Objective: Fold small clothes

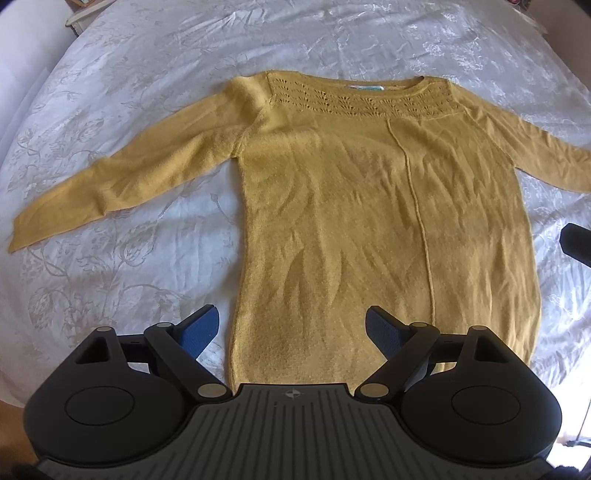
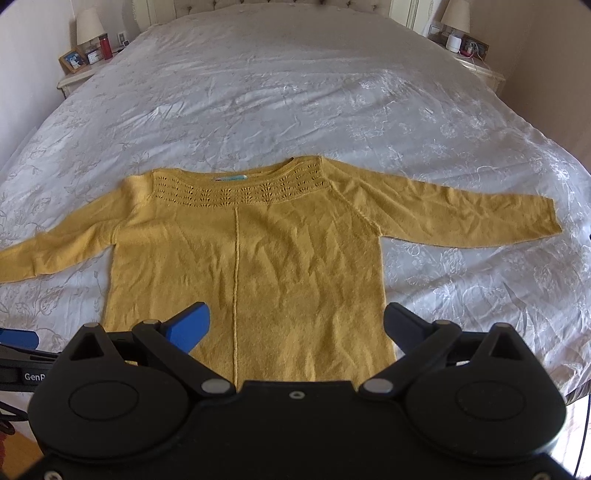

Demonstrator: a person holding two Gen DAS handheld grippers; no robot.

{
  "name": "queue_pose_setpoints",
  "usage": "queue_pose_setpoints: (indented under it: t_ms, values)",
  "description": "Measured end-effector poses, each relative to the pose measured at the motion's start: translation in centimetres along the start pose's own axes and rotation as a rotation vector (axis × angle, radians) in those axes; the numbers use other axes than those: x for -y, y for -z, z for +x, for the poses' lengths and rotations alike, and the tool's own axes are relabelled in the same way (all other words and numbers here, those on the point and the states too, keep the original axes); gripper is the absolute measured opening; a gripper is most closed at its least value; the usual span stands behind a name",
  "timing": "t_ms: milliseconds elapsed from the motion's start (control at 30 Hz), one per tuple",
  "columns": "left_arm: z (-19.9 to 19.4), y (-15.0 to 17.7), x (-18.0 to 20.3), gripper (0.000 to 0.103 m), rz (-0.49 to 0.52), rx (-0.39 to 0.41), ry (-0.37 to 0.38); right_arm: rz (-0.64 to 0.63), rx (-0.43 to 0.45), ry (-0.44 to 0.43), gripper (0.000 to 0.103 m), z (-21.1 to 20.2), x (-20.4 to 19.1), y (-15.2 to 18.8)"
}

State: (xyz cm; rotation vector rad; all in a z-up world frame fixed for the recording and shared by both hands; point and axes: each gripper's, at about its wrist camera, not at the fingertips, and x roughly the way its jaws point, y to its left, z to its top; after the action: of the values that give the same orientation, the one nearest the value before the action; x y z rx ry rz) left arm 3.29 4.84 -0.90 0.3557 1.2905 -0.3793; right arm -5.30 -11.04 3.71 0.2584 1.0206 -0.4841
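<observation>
A mustard-yellow knit sweater lies flat on the bed, neck away from me, both sleeves spread out to the sides. A raised seam runs down its front. My left gripper hovers open above the hem's left corner, with nothing between its blue pads. The same sweater fills the middle of the right wrist view. My right gripper stands open over the hem's right half, holding nothing. The tip of the left gripper shows at the left edge of the right wrist view.
A white bedspread with a pale floral pattern covers the bed. Nightstands with lamps stand at the far left and far right of the headboard. A red bottle and a photo frame are on the left one.
</observation>
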Motion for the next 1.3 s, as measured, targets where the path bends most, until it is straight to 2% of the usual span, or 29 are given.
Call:
queue_pose_setpoints:
  t_ms: [67,133,200,300,400,467,567,633,667,767,833,1000,1133,1300]
  values:
    - [0.1,-0.1,0.0,0.087,-0.012,0.001,-0.003,0.005,-0.003,-0.011,0.1,0.3,0.3,0.0]
    - [0.1,-0.1,0.0,0.081,-0.034,0.013,-0.006,0.008,-0.002,-0.023,0.1,0.6,0.8,-0.1]
    - [0.2,-0.2,0.1,0.066,-0.046,0.015,-0.001,0.015,0.007,-0.036,0.1,0.9,1.4,-0.1]
    - [0.3,-0.4,1.0,0.053,-0.031,0.017,0.024,0.03,0.021,-0.055,0.094,1.6,2.8,-0.3]
    - [-0.2,-0.4,2.5,0.053,-0.033,0.076,0.002,0.04,0.036,-0.056,0.092,2.8,4.9,-0.5]
    - [-0.5,-0.6,3.5,0.052,-0.045,0.12,0.013,0.054,0.038,-0.064,0.084,3.9,6.8,-0.7]
    - [-1.0,-1.0,4.9,0.052,-0.106,0.178,0.108,0.077,-0.002,-0.083,0.07,6.1,10.4,-1.0]
    - [-1.3,-1.2,5.8,0.052,-0.169,0.208,0.18,0.099,-0.02,-0.074,0.066,7.5,13.3,-1.3]
    - [-1.4,-1.3,6.3,0.052,-0.191,0.22,0.191,0.11,-0.018,-0.069,0.064,8.2,15.0,-1.5]
    - [-1.8,-1.8,8.7,0.052,-0.203,0.243,0.121,0.147,-0.023,-0.055,0.058,10.1,20.3,-2.5]
    - [-2.1,-2.1,10.2,0.052,-0.2,0.263,0.083,0.181,-0.021,-0.047,0.057,11.2,24.0,-3.2]
    - [-2.9,-2.5,12.7,0.052,-0.259,0.295,0.089,0.326,-0.001,-0.079,0.057,13.9,33.9,-5.2]
    - [-3.0,-2.8,14.6,0.052,-0.287,0.296,0.076,0.39,0.011,-0.015,0.058,16.3,40.2,-7.1]
    - [-2.8,-3.4,16.4,0.052,-0.289,0.281,0.063,0.421,0.023,0.087,0.062,18.2,45.9,-9.0]
